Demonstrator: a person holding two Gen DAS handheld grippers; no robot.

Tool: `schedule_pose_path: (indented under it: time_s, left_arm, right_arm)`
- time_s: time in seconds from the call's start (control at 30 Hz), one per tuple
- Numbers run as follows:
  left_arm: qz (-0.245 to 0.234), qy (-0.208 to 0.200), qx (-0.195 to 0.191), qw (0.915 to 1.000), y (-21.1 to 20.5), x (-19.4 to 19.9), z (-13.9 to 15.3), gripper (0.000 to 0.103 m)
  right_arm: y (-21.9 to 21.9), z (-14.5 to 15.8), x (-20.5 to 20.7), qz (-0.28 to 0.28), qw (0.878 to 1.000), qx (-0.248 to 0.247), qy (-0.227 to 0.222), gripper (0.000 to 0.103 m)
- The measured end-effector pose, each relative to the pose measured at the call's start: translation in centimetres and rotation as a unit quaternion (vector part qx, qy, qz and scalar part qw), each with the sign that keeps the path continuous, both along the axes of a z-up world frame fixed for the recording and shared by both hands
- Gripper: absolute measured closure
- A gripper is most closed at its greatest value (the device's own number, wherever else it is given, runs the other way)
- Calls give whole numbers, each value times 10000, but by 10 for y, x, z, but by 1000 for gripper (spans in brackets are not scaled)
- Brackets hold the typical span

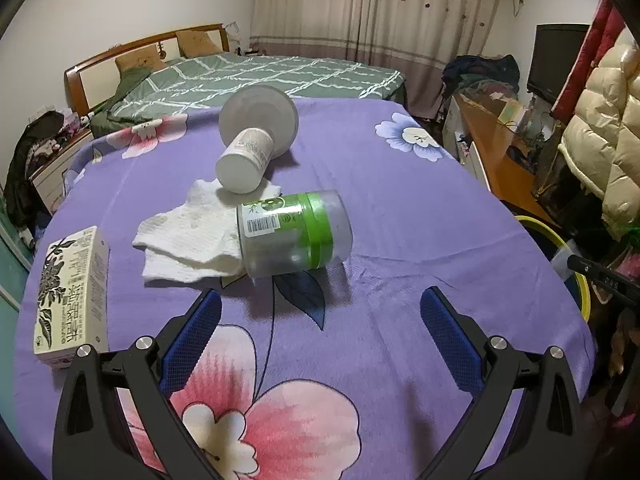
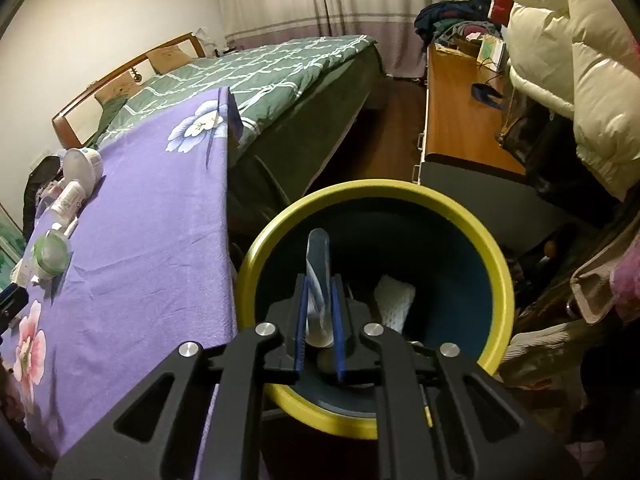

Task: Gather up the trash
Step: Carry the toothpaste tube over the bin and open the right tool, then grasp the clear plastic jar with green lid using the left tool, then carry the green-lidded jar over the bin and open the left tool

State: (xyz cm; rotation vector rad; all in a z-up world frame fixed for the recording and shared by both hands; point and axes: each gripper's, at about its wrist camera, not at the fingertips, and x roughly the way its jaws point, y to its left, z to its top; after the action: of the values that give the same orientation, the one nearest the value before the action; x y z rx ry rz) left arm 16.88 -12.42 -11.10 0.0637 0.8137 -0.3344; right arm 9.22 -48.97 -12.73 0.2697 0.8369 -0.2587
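Note:
My left gripper (image 1: 320,308) is open and empty above the purple flowered tablecloth (image 1: 400,220). Just beyond it a clear jar with a green band (image 1: 294,234) lies on its side on a crumpled white tissue (image 1: 188,236). Behind it lies a white bottle (image 1: 244,162) against a round grey lid-like piece (image 1: 260,114). A printed carton (image 1: 72,292) lies at the left. My right gripper (image 2: 319,280) is shut on a flat blue-white wrapper (image 2: 318,284) and holds it over the yellow-rimmed bin (image 2: 492,248). White paper (image 2: 394,298) lies inside the bin.
The bin stands on the floor off the table's right edge; its rim shows in the left wrist view (image 1: 540,232). A green-quilted bed (image 1: 260,76) lies behind the table. A wooden desk (image 2: 456,120) and a hanging cream puffer jacket (image 2: 580,60) are at the right.

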Motion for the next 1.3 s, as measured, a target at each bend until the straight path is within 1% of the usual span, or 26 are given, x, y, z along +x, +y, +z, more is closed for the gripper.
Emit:
schedule_pose_path:
  time_s: [0.13, 0.3, 0.43, 0.67, 0.8, 0.87, 0.93, 0.97, 1.0, 1.17, 1.3]
  left_arm:
    - [70, 81, -2, 9999, -1, 11, -5, 5]
    - [170, 85, 3, 9998, -3, 28, -7, 5]
    - [291, 139, -55, 9995, -5, 46, -7, 5]
    - [509, 208, 49, 9985, -11, 67, -12, 5]
    - [562, 216, 95, 9981, -14, 72, -15, 5]
    - [569, 218, 123, 9981, -14, 74, -17, 9]
    - [561, 256, 168, 9980, -16, 75, -19, 19]
    - [569, 263, 192, 9978, -16, 75, -20, 22]
    - [572, 256, 214, 9978, -16, 75, -21, 28]
    - [506, 214, 145, 9984, -15, 68, -15, 31]
    - [306, 199, 87, 9993, -25, 57, -8, 32]
  right_arm:
    - [2, -5, 4, 59, 10000, 53, 45, 92]
    - [3, -7, 8, 98, 9999, 85, 77, 92]
    - [3, -7, 9, 100, 9999, 97, 82, 92]
    - [4, -10, 11, 115, 9998, 132, 106, 91]
    - [2, -13, 12, 111, 9997, 165, 122, 91]
    - [1, -14, 11, 110, 9997, 174, 121, 91]
    - [0, -14, 11, 106, 9997, 182, 125, 91]
    - [0, -14, 11, 106, 9997, 191, 124, 91]
    - [0, -14, 11, 104, 9997, 193, 119, 91]
    - [-1, -14, 10, 97, 9997, 198, 103, 91]
    - [-2, -14, 7, 90, 9997, 204, 84, 91]
